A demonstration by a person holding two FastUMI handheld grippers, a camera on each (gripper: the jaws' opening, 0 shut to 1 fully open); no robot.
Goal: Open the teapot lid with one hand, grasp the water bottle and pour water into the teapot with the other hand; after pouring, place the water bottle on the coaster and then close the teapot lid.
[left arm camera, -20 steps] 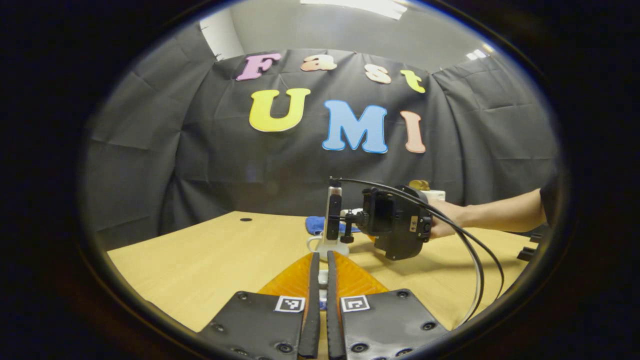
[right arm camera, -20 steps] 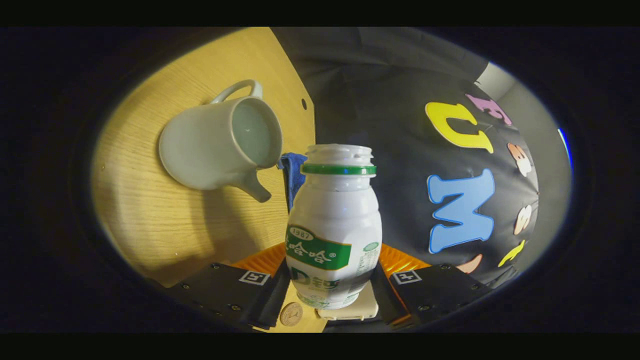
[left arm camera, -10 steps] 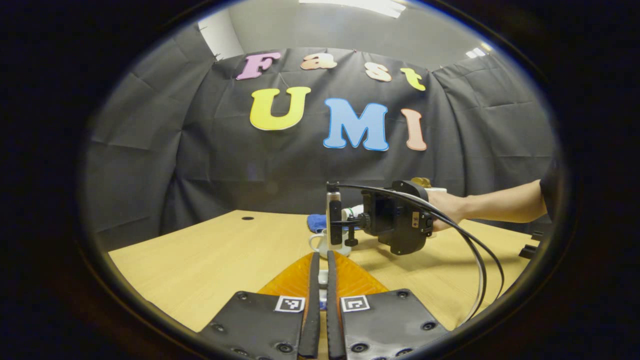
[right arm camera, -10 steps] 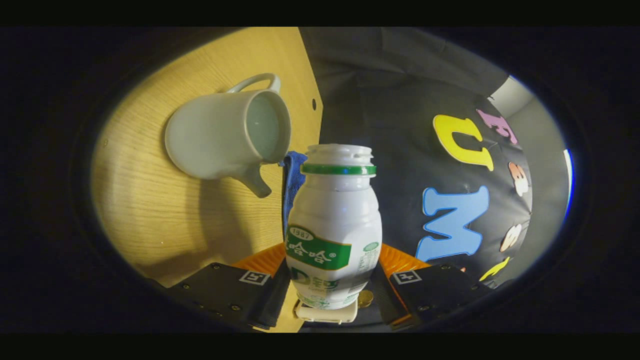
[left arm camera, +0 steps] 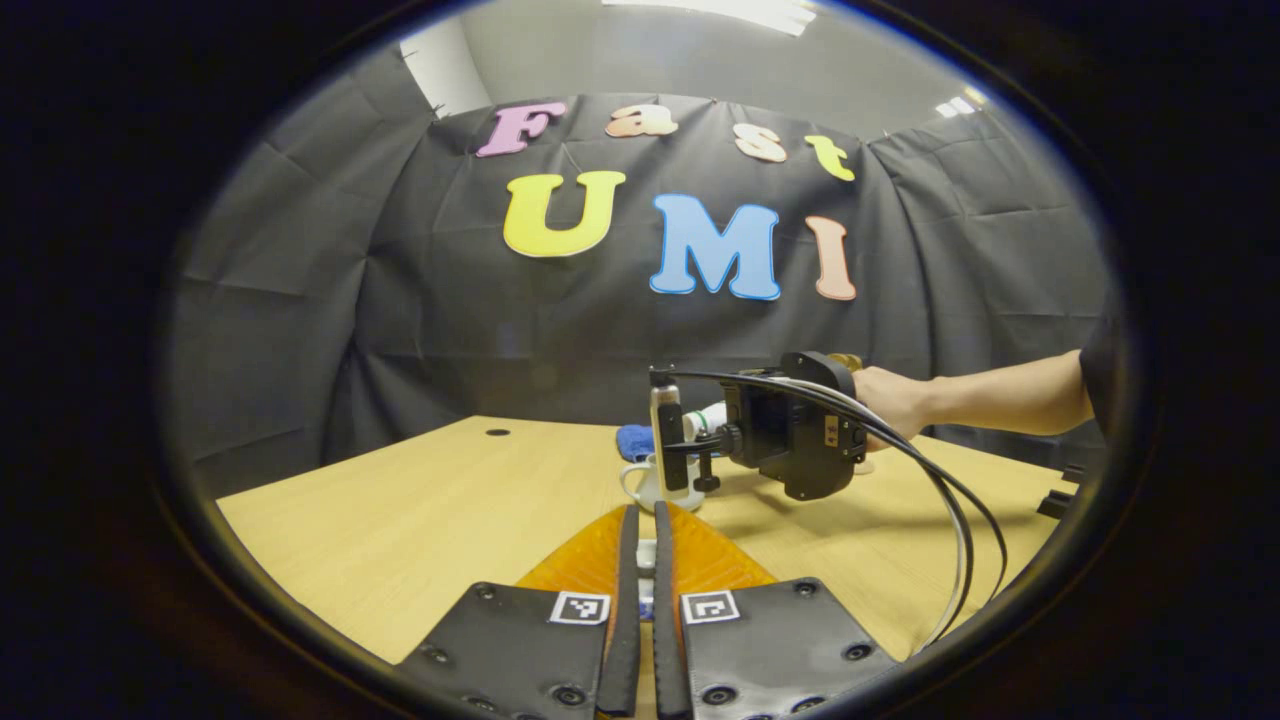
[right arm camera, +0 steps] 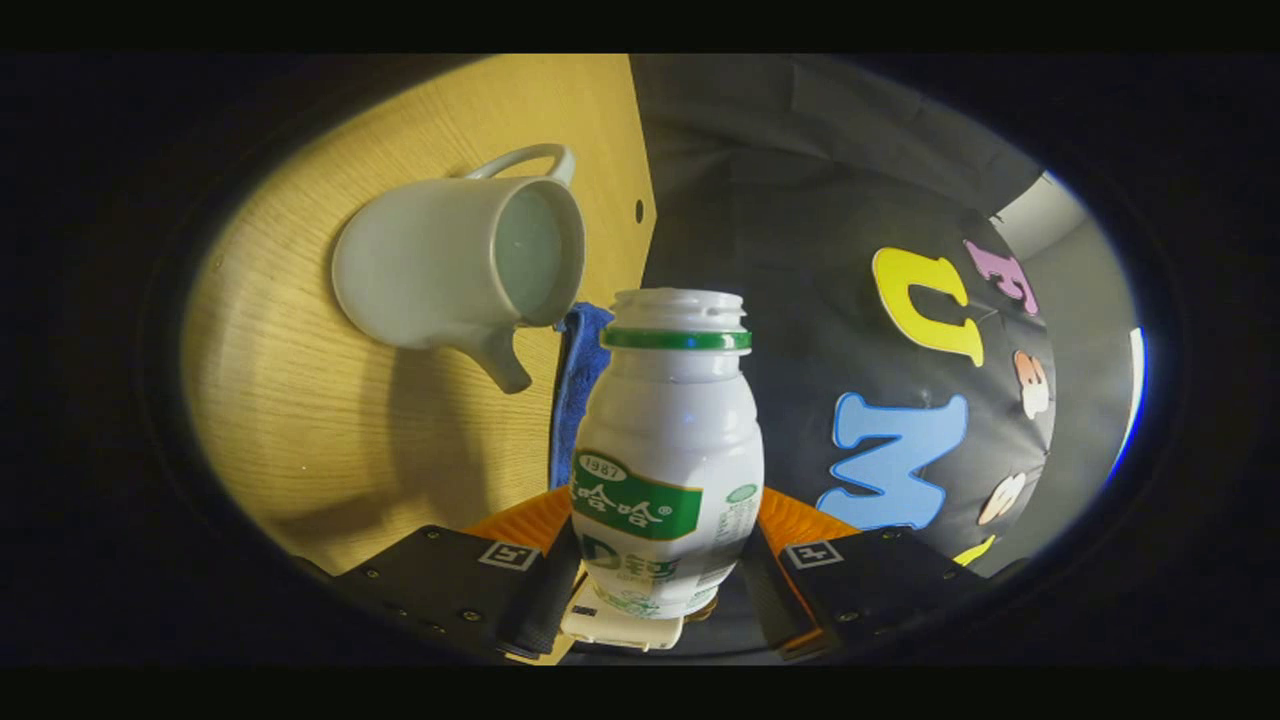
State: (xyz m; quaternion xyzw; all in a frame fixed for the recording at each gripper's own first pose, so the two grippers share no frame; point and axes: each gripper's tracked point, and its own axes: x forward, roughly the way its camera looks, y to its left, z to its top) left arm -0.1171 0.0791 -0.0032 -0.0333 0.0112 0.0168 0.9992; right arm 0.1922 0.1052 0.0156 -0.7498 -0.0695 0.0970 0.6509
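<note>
The left gripper (left arm camera: pixel 640 560) sits pinched together on something small, probably the lid, though this cannot be told. The right gripper (right arm camera: pixel 655 590) is clamped on the one bottle (right arm camera: pixel 668 460), which has tipped further over during the last second, its mouth nearer the single open teapot (right arm camera: pixel 455 262); pouring looks imminent. Beyond lies one blue cloth (right arm camera: pixel 575 385) on the table (right arm camera: pixel 300 420).

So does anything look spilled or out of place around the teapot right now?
Nothing stands out. The teapot sits lidless on the table with no spill visible, and the right gripper holds the uncapped water bottle near it.
</note>
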